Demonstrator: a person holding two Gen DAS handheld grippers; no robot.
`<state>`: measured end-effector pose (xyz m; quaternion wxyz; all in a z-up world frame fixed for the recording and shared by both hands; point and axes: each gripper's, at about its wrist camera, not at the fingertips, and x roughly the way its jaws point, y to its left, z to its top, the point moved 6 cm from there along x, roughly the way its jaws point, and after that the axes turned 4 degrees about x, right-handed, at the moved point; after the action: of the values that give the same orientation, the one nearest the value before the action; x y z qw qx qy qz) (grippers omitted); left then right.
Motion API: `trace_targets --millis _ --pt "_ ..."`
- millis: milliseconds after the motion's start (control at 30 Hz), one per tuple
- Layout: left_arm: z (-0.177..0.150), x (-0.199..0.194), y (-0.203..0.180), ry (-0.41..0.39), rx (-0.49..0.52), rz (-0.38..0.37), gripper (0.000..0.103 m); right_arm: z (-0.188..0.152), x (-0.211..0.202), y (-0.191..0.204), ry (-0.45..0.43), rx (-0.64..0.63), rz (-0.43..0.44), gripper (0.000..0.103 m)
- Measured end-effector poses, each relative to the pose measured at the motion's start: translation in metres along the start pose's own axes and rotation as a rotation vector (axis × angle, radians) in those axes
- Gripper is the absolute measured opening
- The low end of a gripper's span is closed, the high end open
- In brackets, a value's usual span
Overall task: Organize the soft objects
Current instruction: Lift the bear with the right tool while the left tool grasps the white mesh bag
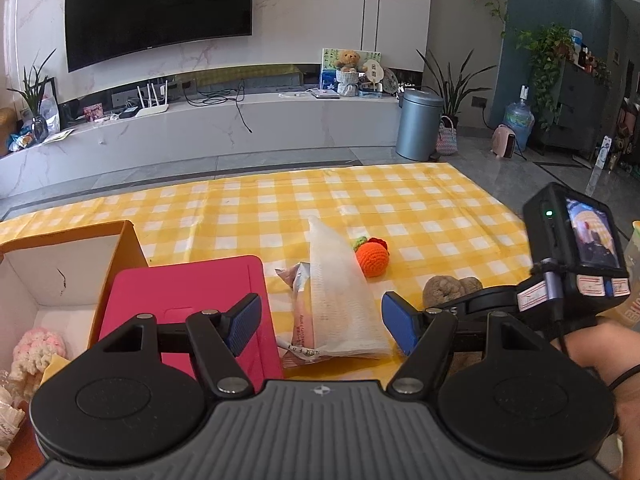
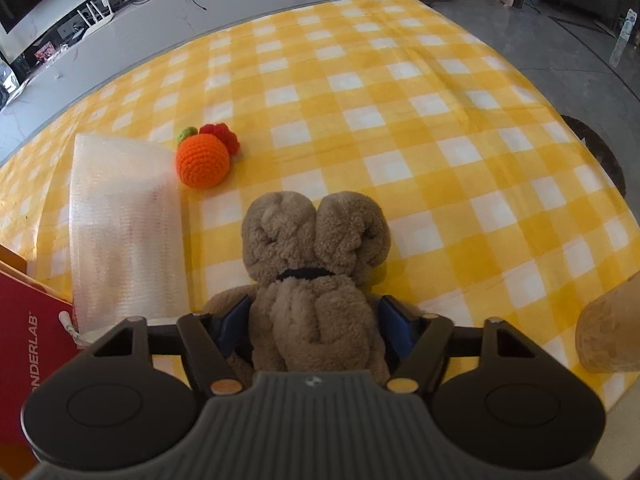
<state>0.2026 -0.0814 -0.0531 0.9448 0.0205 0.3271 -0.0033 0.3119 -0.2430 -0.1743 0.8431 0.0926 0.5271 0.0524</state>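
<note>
A brown fleece roll (image 2: pixel 316 248) lies on the yellow checked tablecloth (image 2: pixel 420 92). My right gripper (image 2: pixel 318 322) has its blue pads on both sides of the roll's near end, closed on it. An orange crocheted fruit (image 2: pixel 203 161) and a white foam bag (image 2: pixel 124 224) lie to its left. In the left wrist view my left gripper (image 1: pixel 322 322) is open and empty above the foam bag (image 1: pixel 340 300), which lies on a pink packet (image 1: pixel 298 312). The orange fruit (image 1: pixel 372 259) and the brown roll (image 1: pixel 450 289) show to the right.
An open cardboard box (image 1: pixel 60 272) with a pink lid (image 1: pixel 188 304) stands at the left; a pink-and-white crocheted item (image 1: pixel 34 354) lies inside. A tan cup (image 2: pixel 612 328) stands at the table's right edge. A TV wall and bin are beyond.
</note>
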Motion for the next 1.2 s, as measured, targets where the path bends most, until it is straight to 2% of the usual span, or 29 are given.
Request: trace_targets --millis 133,300,367,500,567,633,800,967,1033,1133,1200 --pt "-0.001 0.001 0.000 0.014 0.001 -0.010 0.081 0.002 -0.006 -0.010 -0.013 0.038 0.051 0.050" --pt "-0.005 0.003 -0.013 0.004 0.086 -0.019 0.081 0.002 -0.027 -0.018 -0.073 0.063 0.075 0.050" --pt "-0.009 0.003 -0.024 -0.015 0.129 -0.051 0.081 0.000 -0.037 -0.025 -0.096 0.096 0.080 0.050" --pt "-0.022 0.002 -0.044 -0.083 0.123 -0.156 0.084 0.003 -0.046 -0.035 -0.130 0.120 0.111 0.050" --pt "-0.028 0.007 -0.054 -0.114 0.156 -0.154 0.084 0.006 -0.046 -0.041 -0.137 0.136 0.094 0.050" --pt "-0.036 0.018 -0.064 -0.119 0.202 -0.115 0.084 0.008 -0.045 -0.045 -0.145 0.138 0.069 0.050" --pt "-0.043 0.042 -0.083 -0.152 0.258 0.055 0.084 0.011 -0.045 -0.044 -0.149 0.123 0.081 0.050" --pt "-0.048 0.068 -0.092 -0.088 0.250 0.180 0.084 0.014 -0.046 -0.042 -0.156 0.127 0.087 0.051" --pt "-0.049 0.073 -0.094 -0.087 0.243 0.231 0.084 0.014 -0.046 -0.042 -0.157 0.125 0.090 0.051" --pt "-0.050 0.080 -0.097 -0.100 0.291 0.337 0.084 0.014 -0.045 -0.042 -0.159 0.121 0.073 0.052" --pt "-0.050 0.087 -0.098 -0.086 0.296 0.371 0.084 0.014 -0.043 -0.042 -0.154 0.118 0.057 0.052"
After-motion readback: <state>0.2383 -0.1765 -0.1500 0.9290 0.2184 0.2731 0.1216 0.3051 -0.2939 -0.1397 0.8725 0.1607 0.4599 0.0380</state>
